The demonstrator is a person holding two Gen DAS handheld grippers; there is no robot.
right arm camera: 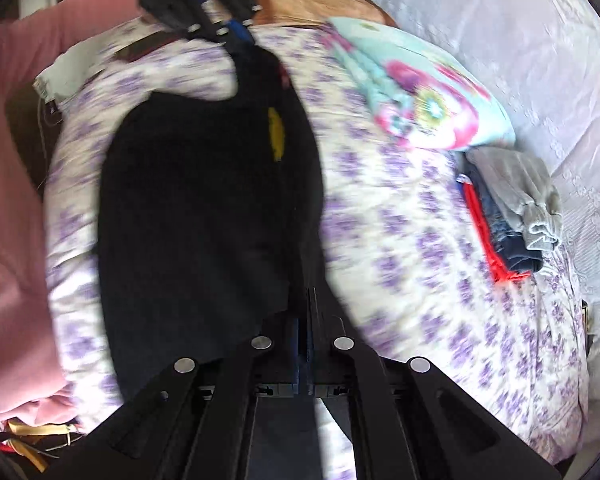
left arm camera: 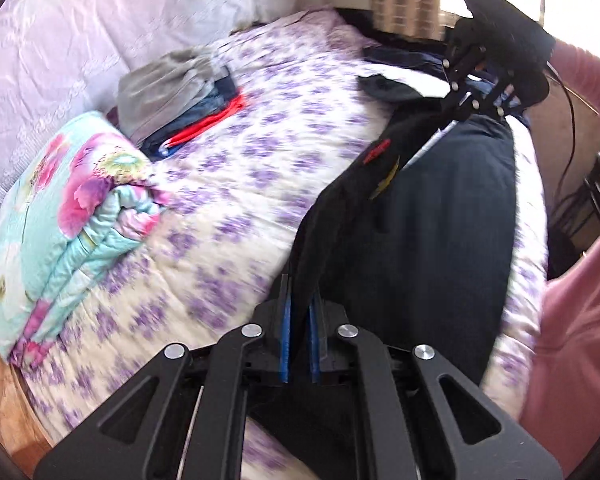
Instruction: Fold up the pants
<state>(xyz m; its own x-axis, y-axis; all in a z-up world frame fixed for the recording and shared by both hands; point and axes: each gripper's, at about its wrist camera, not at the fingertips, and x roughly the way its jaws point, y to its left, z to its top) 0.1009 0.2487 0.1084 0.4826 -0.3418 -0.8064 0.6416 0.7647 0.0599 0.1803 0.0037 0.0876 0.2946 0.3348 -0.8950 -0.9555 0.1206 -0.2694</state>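
Dark navy pants (left arm camera: 432, 216) with small red and yellow marks hang stretched above a purple-flowered quilt (left arm camera: 240, 168). My left gripper (left arm camera: 300, 300) is shut on one end of the pants' upper edge. My right gripper (left arm camera: 472, 108) shows at the far end, shut on the other end. In the right wrist view the pants (right arm camera: 204, 208) run from my right gripper (right arm camera: 306, 312), shut on the cloth, up to my left gripper (right arm camera: 240, 36). The cloth sags between them toward the quilt (right arm camera: 420, 248).
A folded turquoise floral blanket (left arm camera: 60, 216) and a stack of folded clothes (left arm camera: 180, 96) lie on the far side of the bed by a white wall covering. They also show in the right wrist view (right arm camera: 508, 208). The person's pink sleeve (left arm camera: 580, 320) is at the bed edge.
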